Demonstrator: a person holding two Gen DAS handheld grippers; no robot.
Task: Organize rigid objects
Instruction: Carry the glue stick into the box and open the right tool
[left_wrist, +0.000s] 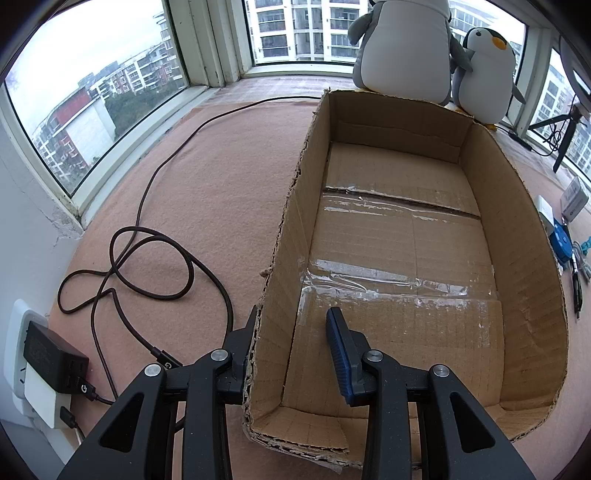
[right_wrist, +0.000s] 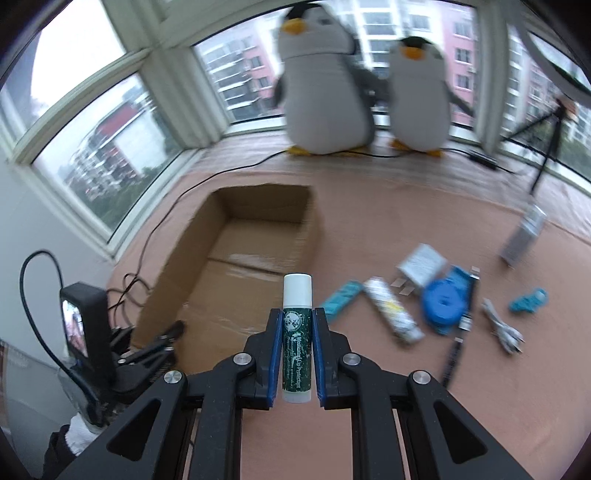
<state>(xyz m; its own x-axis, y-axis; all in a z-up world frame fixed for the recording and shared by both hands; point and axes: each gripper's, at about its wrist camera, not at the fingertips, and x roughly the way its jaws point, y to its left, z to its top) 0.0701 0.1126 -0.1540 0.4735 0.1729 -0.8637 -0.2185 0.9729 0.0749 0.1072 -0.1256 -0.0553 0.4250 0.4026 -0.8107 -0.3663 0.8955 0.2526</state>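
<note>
Right gripper (right_wrist: 297, 343) clamps lip balm tube (right_wrist: 296, 332) mid-body; light, stiff, slick plastic, likely to slip. Left gripper (left_wrist: 295, 350) pinches cardboard box (left_wrist: 524, 229) wall, steadying it.

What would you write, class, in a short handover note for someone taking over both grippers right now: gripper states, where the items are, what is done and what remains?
Left gripper: shut on the near-left wall of the cardboard box, steadying it.
Right gripper: shut on a lip balm tube, held above the mat just to the right of the box.
Box: nothing inside it yet.
Still on the mat, right of the box: a blue tape reel, a white tube, a white cable, teal clips and small packets.
Left to do: probably drop the lip balm into the box, then fetch the remaining items.
</note>
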